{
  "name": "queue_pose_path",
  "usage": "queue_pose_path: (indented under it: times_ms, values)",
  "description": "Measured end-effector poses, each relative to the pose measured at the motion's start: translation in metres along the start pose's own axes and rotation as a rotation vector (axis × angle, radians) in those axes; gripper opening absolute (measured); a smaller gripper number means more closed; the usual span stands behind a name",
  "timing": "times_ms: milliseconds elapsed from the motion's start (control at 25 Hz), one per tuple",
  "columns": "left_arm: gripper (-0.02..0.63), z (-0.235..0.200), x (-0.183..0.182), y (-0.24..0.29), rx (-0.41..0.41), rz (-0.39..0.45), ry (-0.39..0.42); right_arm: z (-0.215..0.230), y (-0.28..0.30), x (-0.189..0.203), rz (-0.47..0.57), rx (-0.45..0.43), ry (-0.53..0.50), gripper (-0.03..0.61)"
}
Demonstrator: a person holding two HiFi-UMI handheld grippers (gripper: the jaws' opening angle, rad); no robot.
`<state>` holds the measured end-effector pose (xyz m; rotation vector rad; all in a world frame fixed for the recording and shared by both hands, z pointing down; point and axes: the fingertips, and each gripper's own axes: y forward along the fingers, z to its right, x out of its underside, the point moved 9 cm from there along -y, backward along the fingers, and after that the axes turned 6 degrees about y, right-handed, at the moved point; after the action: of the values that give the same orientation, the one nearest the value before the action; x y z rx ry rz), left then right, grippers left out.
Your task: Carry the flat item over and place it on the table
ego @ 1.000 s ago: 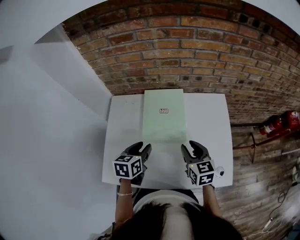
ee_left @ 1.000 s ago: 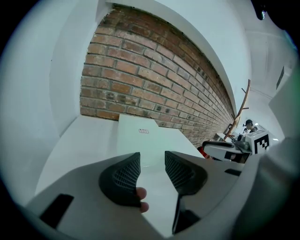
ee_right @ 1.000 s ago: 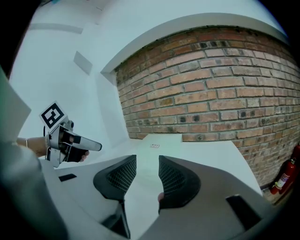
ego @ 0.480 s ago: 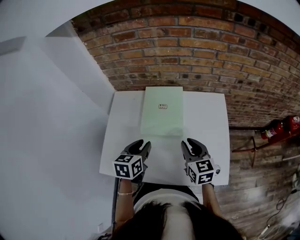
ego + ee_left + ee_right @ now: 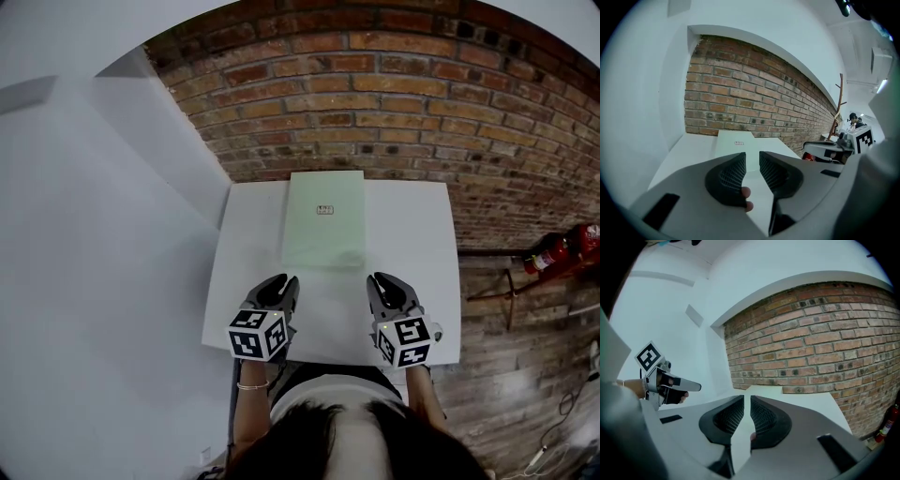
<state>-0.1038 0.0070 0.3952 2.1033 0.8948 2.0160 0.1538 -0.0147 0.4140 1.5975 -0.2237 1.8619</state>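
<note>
The flat item, a pale green board [image 5: 323, 220] with a small label, lies flat on the white table [image 5: 417, 244], its far end at the brick wall. My left gripper [image 5: 281, 284] hovers over the table's near part, short of the board's near left corner. Its jaws have just been closing, with a gap left and nothing between them [image 5: 752, 157]. My right gripper [image 5: 382, 281] hovers by the near right corner, jaws just closed to a thin slit, also empty [image 5: 746, 399]. Both gripper views show the board [image 5: 736, 143] [image 5: 765, 391] ahead, untouched.
A brick wall [image 5: 375, 103] backs the table, and a white wall [image 5: 103, 234] runs along its left. A red fire extinguisher [image 5: 562, 248] lies on the brick floor to the right. The table's near edge is just behind the grippers.
Both grippers have drawn back from the board's near end, which they flanked, and lifted a little. Both pairs of jaws have narrowed. The board has stayed on the table.
</note>
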Motion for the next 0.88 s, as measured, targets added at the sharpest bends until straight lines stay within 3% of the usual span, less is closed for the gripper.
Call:
queue_pose_path:
  times_ms: [880]
  values:
    - [0.043, -0.003, 0.022, -0.077, 0.039, 0.113, 0.092, -0.078, -0.053, 0.014, 0.082, 0.072, -0.038, 0.052]
